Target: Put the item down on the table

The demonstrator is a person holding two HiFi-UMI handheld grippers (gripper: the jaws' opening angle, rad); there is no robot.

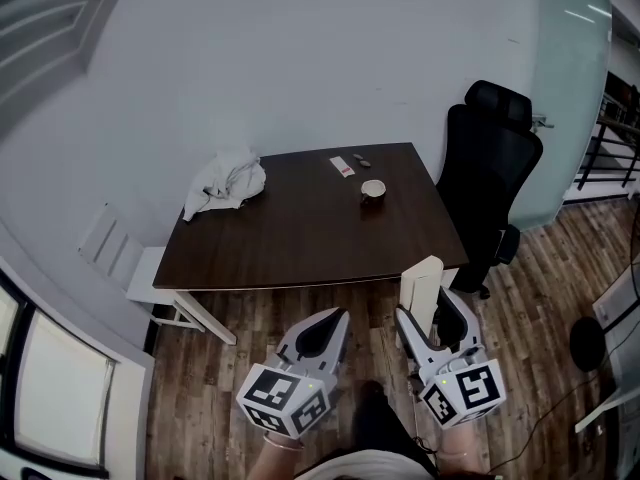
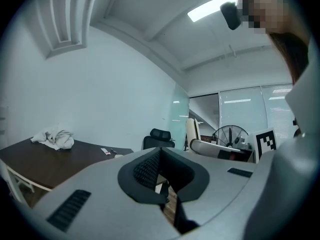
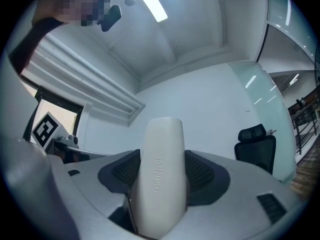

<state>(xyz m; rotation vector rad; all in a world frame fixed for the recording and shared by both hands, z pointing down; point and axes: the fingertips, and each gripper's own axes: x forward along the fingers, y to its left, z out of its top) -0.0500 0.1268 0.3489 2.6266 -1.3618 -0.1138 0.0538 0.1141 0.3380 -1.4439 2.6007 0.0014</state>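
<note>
My right gripper [image 1: 428, 320] pinches a cream case [image 3: 161, 174] upright between its pads, held in the air just short of the table [image 1: 300, 230]. My left gripper [image 1: 322, 330] is pressed together, holding nothing. Nothing is set down yet; I judge the case must go forward onto the table, then be released.

This is an office. A dark wooden table [image 1: 300, 238] stands against a plain pale wall, with a black high-backed swivel chair [image 1: 490, 168] on castors at its end. A frosted glass partition [image 1: 570, 88] closes off the room beside it, the floor [image 1: 540, 298] is wood plank, and a long strip light [image 2: 212, 7] runs across the ceiling. A cup [image 1: 373, 189] sits on the table.
</note>
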